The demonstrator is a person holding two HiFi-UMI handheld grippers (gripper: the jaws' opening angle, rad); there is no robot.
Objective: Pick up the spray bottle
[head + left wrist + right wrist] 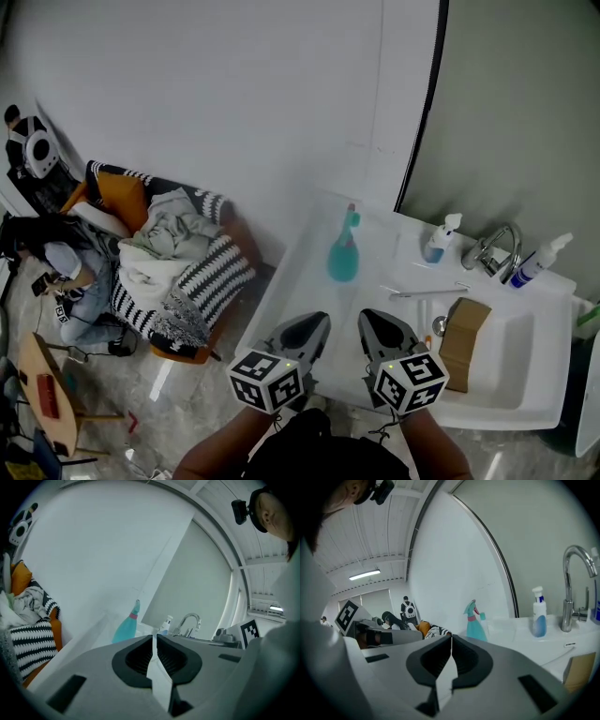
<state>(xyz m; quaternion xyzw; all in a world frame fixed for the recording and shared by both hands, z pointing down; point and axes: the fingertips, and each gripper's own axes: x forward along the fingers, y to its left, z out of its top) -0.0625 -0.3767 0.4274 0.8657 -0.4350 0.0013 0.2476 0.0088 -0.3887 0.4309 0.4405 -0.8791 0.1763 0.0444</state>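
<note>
Approach: left gripper point(309, 328) and right gripper point(375, 326), both closed and empty, sit nearer than the teal plastic spray bottle point(343, 246) on the white counter point(305, 292). Next, I judge, one must open and reach farther.

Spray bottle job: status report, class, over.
Left gripper, right gripper shut, empty. Spray bottle upright on counter, untouched. Nothing in the way.

We read this as a washing corner inside a bigger workroom: a white rectangular basin point(514, 367) with a curved chrome tap point(495, 249) at two o'clock, a white pump bottle point(438, 241) and a teal plastic spray bottle point(343, 253) nearby, and a laundry-heaped orange armchair point(122, 201) at ten o'clock.
</note>
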